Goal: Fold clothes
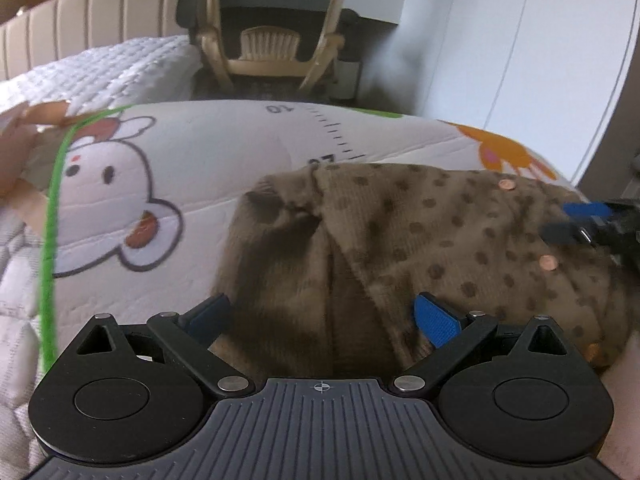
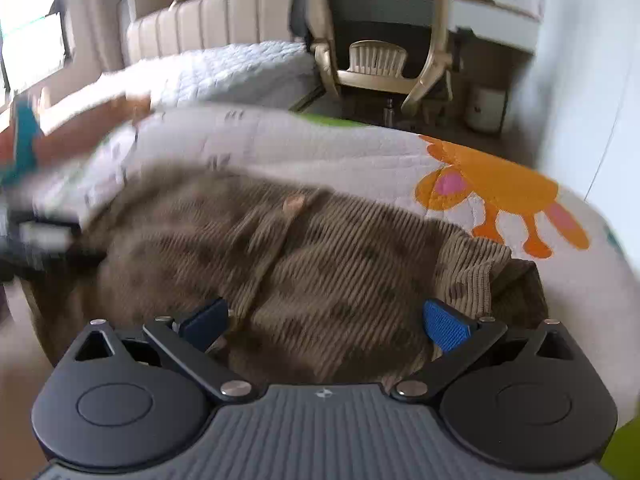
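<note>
the left gripper [image 1: 322,316] is wide apart, with its two blue pads [image 1: 434,318] on each side of the brown cloth and nothing pinched between them. it hangs just over the near edge of the brown spotted top [image 1: 400,240]. the right gripper [image 2: 326,322] is spread wide too, and it holds nothing. in the left view you can see the right gripper again [image 1: 588,222], far to the right over the top, and its fingers look apart there as well.

the top is brown with darker dots and small shiny round buttons [image 1: 506,186]. it lies flat on the play mat [image 1: 220,152], a bit bunched up, with one flap folded over the middle. in the right view the top [image 2: 320,256] is blurry, and a ribbed cuff [image 2: 468,268] sticks out on the right side.

the play mat is white with a green line, a white cartoon animal [image 1: 116,200], an orange animal [image 2: 488,196] and a ruler strip with numbers. past the mat there is a white quilted bed [image 1: 120,64] and a tan chair [image 1: 276,40]. at the left edge of the right view there is something teal and orange, maybe a toy, but it is too blurry to tell.
</note>
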Motion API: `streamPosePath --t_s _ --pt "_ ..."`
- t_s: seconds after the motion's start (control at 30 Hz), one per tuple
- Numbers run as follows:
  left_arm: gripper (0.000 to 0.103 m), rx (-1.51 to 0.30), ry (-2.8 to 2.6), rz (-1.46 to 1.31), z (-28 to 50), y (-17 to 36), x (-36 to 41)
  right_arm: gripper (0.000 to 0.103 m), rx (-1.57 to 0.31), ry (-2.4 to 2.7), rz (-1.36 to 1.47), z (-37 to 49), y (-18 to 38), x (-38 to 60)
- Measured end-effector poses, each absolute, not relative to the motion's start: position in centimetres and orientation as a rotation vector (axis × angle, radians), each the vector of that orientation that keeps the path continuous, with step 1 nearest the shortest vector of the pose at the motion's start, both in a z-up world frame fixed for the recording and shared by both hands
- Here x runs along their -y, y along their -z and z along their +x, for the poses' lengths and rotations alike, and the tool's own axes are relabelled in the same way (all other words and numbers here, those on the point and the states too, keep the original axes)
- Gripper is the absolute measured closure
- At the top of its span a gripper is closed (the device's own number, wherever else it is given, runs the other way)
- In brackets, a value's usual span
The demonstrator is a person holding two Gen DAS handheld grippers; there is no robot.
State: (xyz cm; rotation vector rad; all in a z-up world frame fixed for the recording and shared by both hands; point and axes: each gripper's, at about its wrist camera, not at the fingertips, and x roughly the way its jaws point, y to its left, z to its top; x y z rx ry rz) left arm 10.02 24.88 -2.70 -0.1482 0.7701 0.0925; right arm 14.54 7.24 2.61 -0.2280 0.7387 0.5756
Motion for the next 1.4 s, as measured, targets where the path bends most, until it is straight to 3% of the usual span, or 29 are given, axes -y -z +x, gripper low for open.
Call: streamPosePath --t_s 0.43,0.6,0.7,0.93,1.13,1.4 --pt "0.0 -0.758 -0.109 -0.099 9.0 2.5 -24.2 0.0 -0.662 -0.643 -0.202 10.7 -4.3 -7.3" --pt "0.0 -0.767 -0.109 -0.097 9.1 2.8 -24.4 0.0 -0.703 -0.624 -0.316 9.8 -1.4 -8.6" --pt "0.0 -0.771 -0.107 -0.091 9.0 2.9 -24.4 0.0 -0.685 -0.644 -0.306 9.8 -2.4 -8.2" --pt "0.0 -0.784 -0.104 -0.104 8.7 3.0 -25.0 0.0 -0.61 -0.503 -0.135 14.0 -6.4 -4.0" --pt "0.0 -0.771 -0.082 -0.12 8.6 2.1 -24.4 0.0 -0.718 -0.4 -0.174 18.3 -2.4 -3.5" --pt "0.0 -0.797 -0.03 -0.153 8.6 3.1 -24.3 0.0 -0.717 -0.414 -0.149 20.0 -2.0 -4.6"
